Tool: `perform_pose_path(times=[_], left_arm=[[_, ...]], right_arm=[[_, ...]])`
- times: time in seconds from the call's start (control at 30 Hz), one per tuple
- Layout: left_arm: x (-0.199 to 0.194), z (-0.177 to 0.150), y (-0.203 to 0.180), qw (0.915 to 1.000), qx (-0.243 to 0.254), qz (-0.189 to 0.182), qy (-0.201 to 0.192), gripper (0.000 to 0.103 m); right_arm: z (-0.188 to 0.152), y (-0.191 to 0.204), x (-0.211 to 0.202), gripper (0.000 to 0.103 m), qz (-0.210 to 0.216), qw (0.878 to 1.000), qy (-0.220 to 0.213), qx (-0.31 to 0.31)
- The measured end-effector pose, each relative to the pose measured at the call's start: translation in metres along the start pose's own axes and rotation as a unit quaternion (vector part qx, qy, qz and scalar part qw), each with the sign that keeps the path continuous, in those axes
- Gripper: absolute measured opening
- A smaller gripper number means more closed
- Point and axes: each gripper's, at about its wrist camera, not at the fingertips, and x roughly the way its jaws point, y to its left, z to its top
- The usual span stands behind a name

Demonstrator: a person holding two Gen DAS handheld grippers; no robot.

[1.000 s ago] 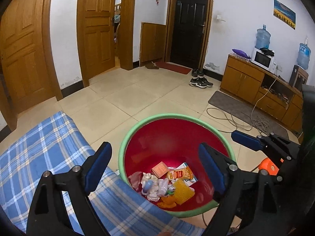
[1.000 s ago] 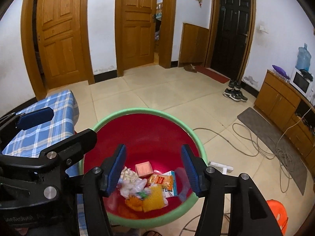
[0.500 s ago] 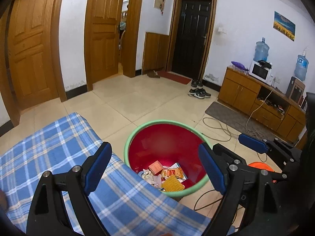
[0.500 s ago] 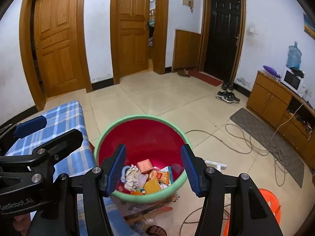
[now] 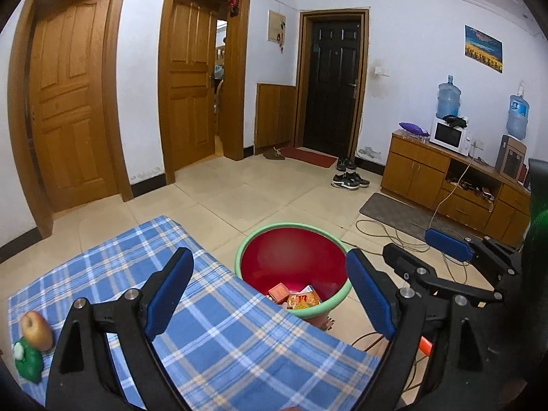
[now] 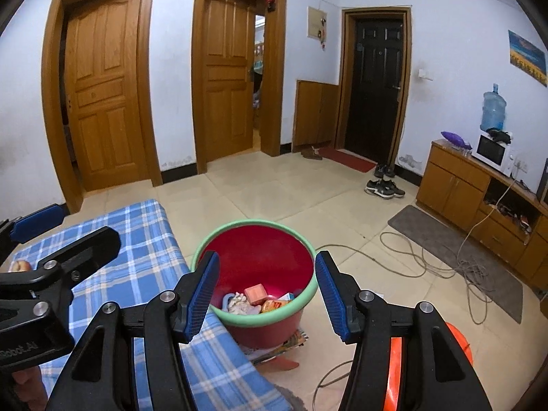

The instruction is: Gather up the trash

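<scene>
A red bin with a green rim stands on the floor beside a table with a blue plaid cloth. Several wrappers and a small orange box lie in its bottom. My left gripper is open and empty above the cloth, back from the bin. My right gripper is open and empty, above and behind the bin. Each gripper shows in the other's view: the right one on the right of the left wrist view, the left one on the left of the right wrist view.
An apple and a green toy lie on the cloth's left end. Cables snake over the tile floor to the right. An orange object sits by the right gripper. A wooden cabinet lines the right wall.
Both grippers have pulled back and up from the bin. It now looks smaller and farther. More of the plaid cloth, the apple and the toy have come into view.
</scene>
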Motion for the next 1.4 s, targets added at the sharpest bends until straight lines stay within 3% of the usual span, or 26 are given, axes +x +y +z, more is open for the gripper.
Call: perform_pose_path(times=[0.17,0.3,0.53,0.83,1.4], left_arm=[[-0.032,-0.009,-0.007,0.9998,-0.002,0.014,-0.012,0.090],[-0.058,-0.021,-0.017,0.9990,0.005,0.039,-0.023,0.100],[-0.092,-0.050,-0.035,0.9978,0.006,0.059,-0.031,0.100],[-0.105,-0.067,-0.032,0.9973,0.003,0.068,-0.029,0.101],[-0.108,-0.078,-0.023,0.9975,-0.020,0.067,-0.013,0.101]], right_arm=[[-0.008,0.000,-0.030,0.059,0.003,1.000,-0.016,0.001],[-0.016,-0.002,-0.056,0.059,0.005,1.000,-0.030,0.000],[-0.047,-0.006,-0.094,0.062,-0.002,0.999,-0.045,0.002],[-0.078,-0.008,-0.108,0.062,0.005,0.999,-0.035,0.003],[-0.079,0.002,-0.117,0.064,0.013,0.999,-0.045,-0.003]])
